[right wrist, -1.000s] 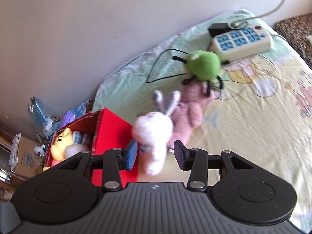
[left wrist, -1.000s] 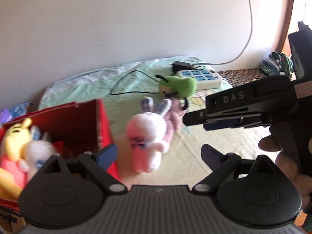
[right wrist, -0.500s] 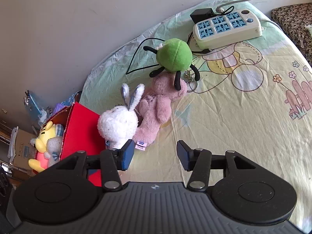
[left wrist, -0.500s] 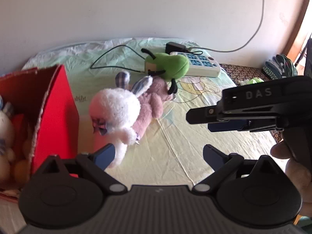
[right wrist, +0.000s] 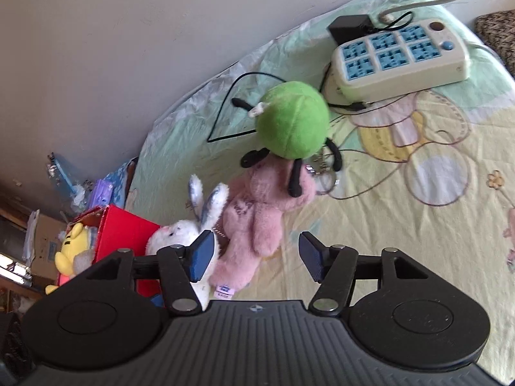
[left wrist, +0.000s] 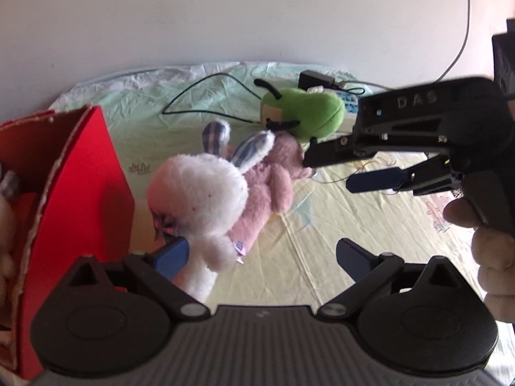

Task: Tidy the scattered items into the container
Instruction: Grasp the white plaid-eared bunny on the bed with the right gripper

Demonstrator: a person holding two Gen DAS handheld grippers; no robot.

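Each view looks forward and downward along the two fingers of its own hand-held gripper, close above the bed. The left wrist view looks across the bed to the white wall, with the red box very near at its left edge. The right wrist view looks from a little higher and more steeply down. Both views share the white rabbit, the pink plush, the green plush and the power strip.

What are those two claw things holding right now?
Nothing. The left gripper stands open beside the white bunny; the right gripper is opening over the pink plush, pads not pressing it.
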